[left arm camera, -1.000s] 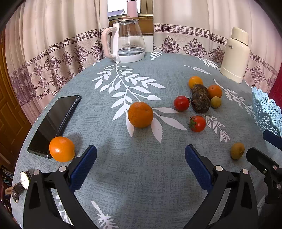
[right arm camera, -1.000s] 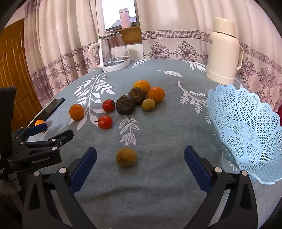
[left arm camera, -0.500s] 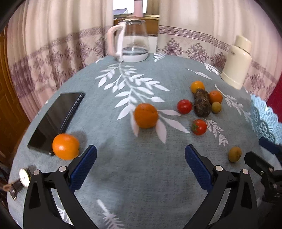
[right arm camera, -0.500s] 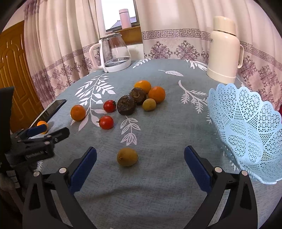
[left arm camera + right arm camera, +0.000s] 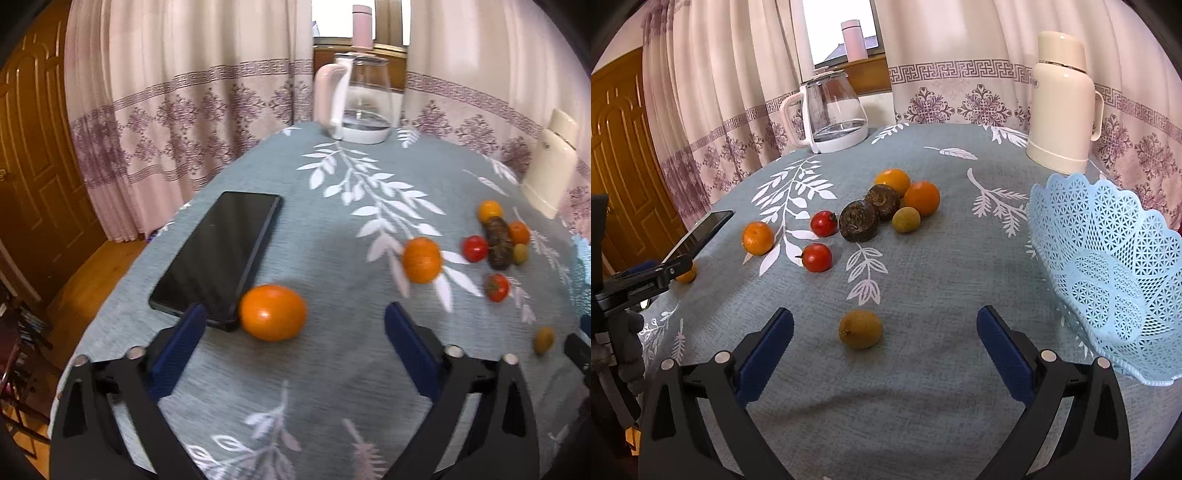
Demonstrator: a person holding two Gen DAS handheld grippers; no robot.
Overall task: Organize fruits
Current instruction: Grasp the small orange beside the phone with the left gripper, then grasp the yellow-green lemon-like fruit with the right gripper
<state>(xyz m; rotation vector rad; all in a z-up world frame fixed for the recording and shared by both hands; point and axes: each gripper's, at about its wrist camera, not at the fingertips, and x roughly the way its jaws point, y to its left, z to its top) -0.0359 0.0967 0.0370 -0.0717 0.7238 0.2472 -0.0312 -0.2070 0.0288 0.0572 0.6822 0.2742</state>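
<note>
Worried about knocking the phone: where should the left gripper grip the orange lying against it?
Grip the orange across its widest middle, coming from above with the fingers fore and aft, since the phone touches its left side and blocks a finger there.

Place: a home, most likely a dining or living room.
Bench: round, under a grey-blue cloth [image 5: 923,387] printed with white leaf sprays, reaching well beyond the fingers.
Curtains: pale pink drapes [image 5: 177,92] with a purple patterned border, hanging past the far edge of the bench.
Door: panelled wooden door [image 5: 33,155] far left of the fingers, above a wood floor.
Window: daylight between the drapes, straight ahead, with a pink flask [image 5: 854,40] on the sill.
Household things: glass kettle [image 5: 833,110], cream thermos [image 5: 1062,99], phone [image 5: 218,266], loose fruit and a blue lattice basket [image 5: 1108,273].
</note>
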